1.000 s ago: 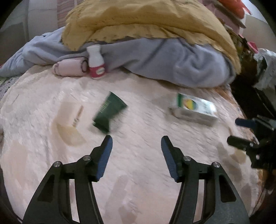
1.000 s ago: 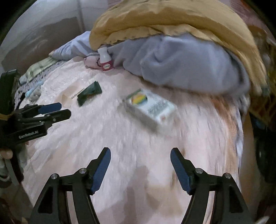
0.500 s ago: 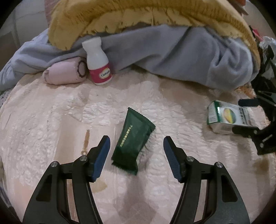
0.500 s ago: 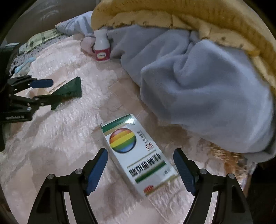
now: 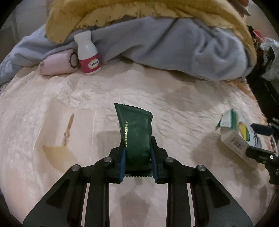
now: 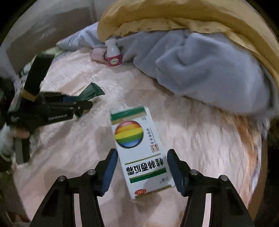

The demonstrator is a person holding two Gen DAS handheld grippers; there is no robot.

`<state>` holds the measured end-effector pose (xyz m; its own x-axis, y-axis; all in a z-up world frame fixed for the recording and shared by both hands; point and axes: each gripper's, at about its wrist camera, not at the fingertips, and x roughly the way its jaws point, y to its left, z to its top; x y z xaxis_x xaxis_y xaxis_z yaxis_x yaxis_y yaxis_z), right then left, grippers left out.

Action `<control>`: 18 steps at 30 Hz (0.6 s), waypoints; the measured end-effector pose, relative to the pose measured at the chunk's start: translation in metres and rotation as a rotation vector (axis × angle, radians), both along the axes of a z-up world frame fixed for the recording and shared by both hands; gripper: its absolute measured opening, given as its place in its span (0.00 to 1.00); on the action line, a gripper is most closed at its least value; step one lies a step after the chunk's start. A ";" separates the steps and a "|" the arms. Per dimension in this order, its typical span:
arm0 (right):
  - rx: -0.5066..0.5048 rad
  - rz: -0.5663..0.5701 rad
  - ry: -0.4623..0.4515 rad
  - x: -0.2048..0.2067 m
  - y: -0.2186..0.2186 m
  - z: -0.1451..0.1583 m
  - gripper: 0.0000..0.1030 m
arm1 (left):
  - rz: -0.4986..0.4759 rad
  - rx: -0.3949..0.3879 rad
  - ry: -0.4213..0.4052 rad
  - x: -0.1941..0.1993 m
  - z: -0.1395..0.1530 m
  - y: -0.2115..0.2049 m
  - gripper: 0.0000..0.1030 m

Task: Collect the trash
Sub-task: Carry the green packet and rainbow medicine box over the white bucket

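My left gripper [image 5: 137,152] is shut on a dark green wrapper [image 5: 135,129] and holds it over the pink fuzzy bedcover [image 5: 174,104]; the same gripper and wrapper [image 6: 92,90] show at the left of the right wrist view. My right gripper [image 6: 142,164] has its fingers either side of a white medicine box with a rainbow ball [image 6: 139,148]. A gap shows on each side, so the jaws look open around it. The box also shows at the right of the left wrist view [image 5: 238,134].
A white bottle with a pink label [image 5: 88,55] stands by a rolled pink cloth [image 5: 57,65] at the back. A grey blanket [image 5: 183,48] under a yellow quilt [image 5: 139,12] fills the back. A thin stick [image 5: 68,129] lies left.
My left gripper moved in and shut on the green wrapper. My right gripper moved forward so the box sits between its fingers, and the fingers narrowed.
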<state>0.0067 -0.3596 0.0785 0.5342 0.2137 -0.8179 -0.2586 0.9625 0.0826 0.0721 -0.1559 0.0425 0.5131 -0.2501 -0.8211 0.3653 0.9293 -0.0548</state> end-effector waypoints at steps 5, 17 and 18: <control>0.087 -0.128 0.010 -0.052 -0.018 0.004 0.53 | -0.009 -0.007 -0.018 -0.045 0.015 -0.010 0.21; 0.112 -0.249 -0.035 -0.150 -0.015 0.029 0.53 | -0.083 -0.048 -0.110 -0.149 0.061 -0.042 0.21; 0.110 -0.255 -0.040 -0.157 -0.014 0.030 0.53 | -0.086 -0.047 -0.114 -0.155 0.062 -0.043 0.21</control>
